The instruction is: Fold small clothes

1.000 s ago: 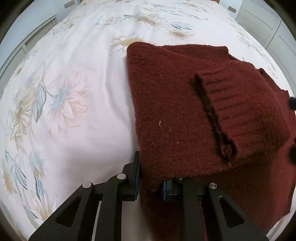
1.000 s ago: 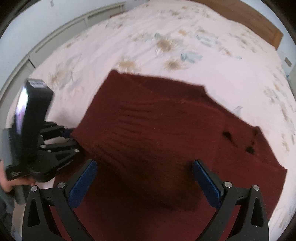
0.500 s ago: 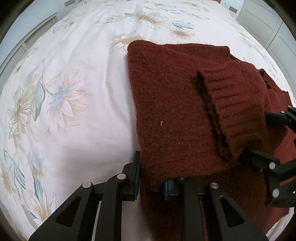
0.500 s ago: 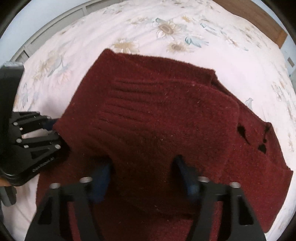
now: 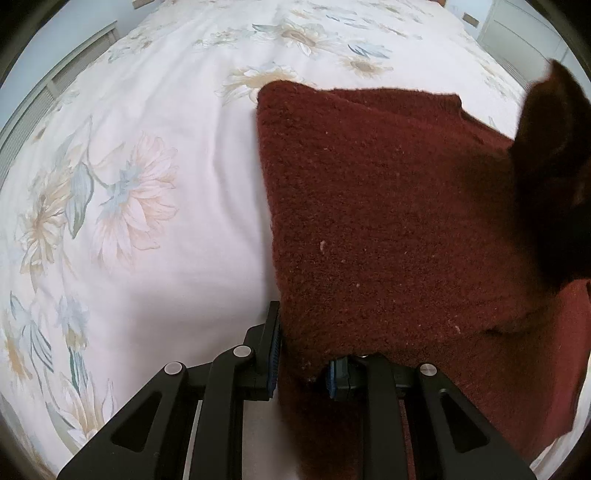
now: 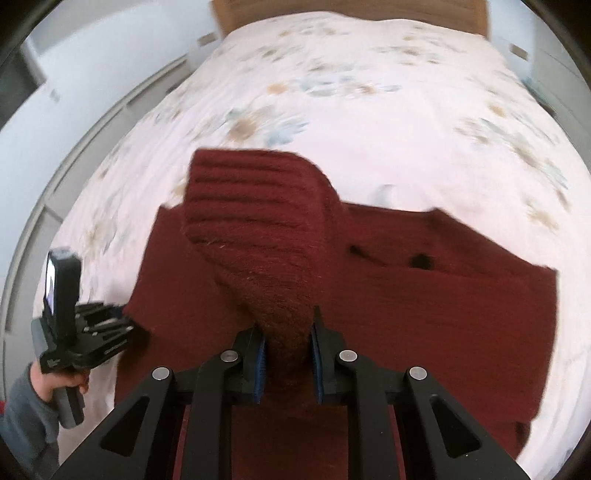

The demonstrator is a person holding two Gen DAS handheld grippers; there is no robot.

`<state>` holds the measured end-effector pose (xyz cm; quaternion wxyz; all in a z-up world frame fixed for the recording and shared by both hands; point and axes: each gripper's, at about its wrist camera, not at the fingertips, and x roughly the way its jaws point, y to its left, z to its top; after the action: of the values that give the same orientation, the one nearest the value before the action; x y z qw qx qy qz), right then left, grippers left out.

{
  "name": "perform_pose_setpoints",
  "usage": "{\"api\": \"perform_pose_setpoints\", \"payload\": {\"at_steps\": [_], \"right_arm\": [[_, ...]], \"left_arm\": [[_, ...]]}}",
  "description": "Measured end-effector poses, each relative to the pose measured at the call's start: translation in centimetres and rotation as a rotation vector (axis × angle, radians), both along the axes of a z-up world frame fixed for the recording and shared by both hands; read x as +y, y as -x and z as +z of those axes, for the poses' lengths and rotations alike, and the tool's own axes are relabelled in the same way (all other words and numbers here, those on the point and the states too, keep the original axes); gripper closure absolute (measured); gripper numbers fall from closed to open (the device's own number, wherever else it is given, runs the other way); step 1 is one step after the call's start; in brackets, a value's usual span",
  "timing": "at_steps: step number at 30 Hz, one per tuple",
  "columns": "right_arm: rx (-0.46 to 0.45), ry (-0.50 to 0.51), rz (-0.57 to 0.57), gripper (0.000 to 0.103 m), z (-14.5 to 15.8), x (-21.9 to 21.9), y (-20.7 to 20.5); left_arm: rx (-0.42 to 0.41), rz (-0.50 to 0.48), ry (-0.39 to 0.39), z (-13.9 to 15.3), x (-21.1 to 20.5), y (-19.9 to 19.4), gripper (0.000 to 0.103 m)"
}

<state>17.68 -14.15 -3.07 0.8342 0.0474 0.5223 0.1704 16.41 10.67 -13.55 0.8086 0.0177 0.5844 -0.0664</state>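
Sweater (image 5: 388,221): coarse, fuzzy dark-red knit, ribbed cuff. Bed sheet (image 5: 166,129): smooth matt floral cotton-like cloth. Headboard (image 6: 351,14): wood.

Both cameras sit just behind their own jaws, aimed steeply down and forward, close over the bed (image 5: 166,192). The left view looks along the sweater (image 5: 388,221) at its left edge. The right view faces the headboard (image 6: 347,16). Both share the sweater and the flowered bedspread.

Soft even daylight, fisheye bowing at rims; motion blur smears the floral bedsheet (image 6: 369,110) beyond the right jaws.
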Motion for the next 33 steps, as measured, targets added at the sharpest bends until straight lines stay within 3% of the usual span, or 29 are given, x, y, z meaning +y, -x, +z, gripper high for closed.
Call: {"api": "perform_pose_setpoints", "payload": {"at_steps": [6, 14, 17, 26, 30, 32, 33], "right_arm": [[0.052, -0.074, -0.13, 0.084, -1.6, -6.0, 0.3], [0.156, -0.139, -0.227, 0.08, -6.6, -9.0, 1.5], [0.166, -0.093, -0.256, 0.07, -7.4, -10.0, 1.9], [0.181, 0.016, -0.31, 0.06, -7.4, -13.8, 3.3], [0.184, 0.126, -0.313, 0.06, -6.8, -14.5, 3.7], [0.166, 0.144, -0.312, 0.052, -5.9, -14.8, 3.8], [0.155, 0.148, -0.308, 0.042, -5.4, -14.8, 3.9]], "left_arm": [[-0.037, -0.05, -0.087, 0.7, -1.5, 0.7, 0.087], [-0.037, -0.067, -0.117, 0.4, -2.1, 0.6, 0.087], [-0.036, -0.071, -0.126, 0.3, -2.3, 0.5, 0.087], [-0.045, -0.053, -0.127, -0.1, -2.7, 1.1, 0.087], [-0.054, -0.046, -0.147, 0.4, -3.1, 1.5, 0.086], [-0.049, -0.043, -0.137, 0.7, -3.2, 1.6, 0.086], [-0.045, -0.044, -0.132, 0.8, -3.1, 1.6, 0.085]]}}
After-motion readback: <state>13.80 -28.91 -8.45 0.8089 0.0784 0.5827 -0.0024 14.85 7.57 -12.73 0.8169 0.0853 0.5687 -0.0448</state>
